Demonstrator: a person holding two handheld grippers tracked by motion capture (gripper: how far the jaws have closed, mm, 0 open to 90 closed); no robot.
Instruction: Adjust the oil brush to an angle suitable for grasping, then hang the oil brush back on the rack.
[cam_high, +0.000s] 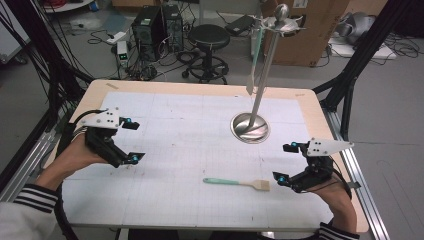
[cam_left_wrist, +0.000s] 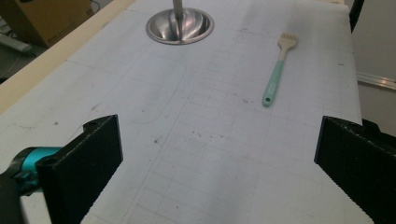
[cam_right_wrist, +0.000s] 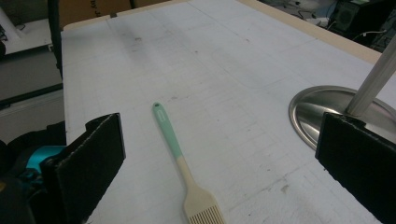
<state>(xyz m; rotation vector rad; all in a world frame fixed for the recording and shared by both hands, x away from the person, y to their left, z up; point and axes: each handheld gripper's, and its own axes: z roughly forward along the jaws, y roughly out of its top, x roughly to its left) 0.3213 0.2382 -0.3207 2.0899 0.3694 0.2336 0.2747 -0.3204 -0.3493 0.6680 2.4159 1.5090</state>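
Both grippers' fingers gape empty; the right gripper (cam_high: 284, 162) faces the brush (cam_high: 236, 183), the stand's (cam_high: 250, 127) top cut off

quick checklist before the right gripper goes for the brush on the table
1. Right gripper open: ok, jaws wide apart.
2. Brush free on the mat, nothing on it: ok.
3. Brush in line with right jaws: ok, it lies between them in the right gripper view, bristles nearest.
4. Left gripper clear of brush: ok, far off, open.
5. Stand clear of the path: ok, beyond the brush.
6. Free hook on stand: cannot tell.
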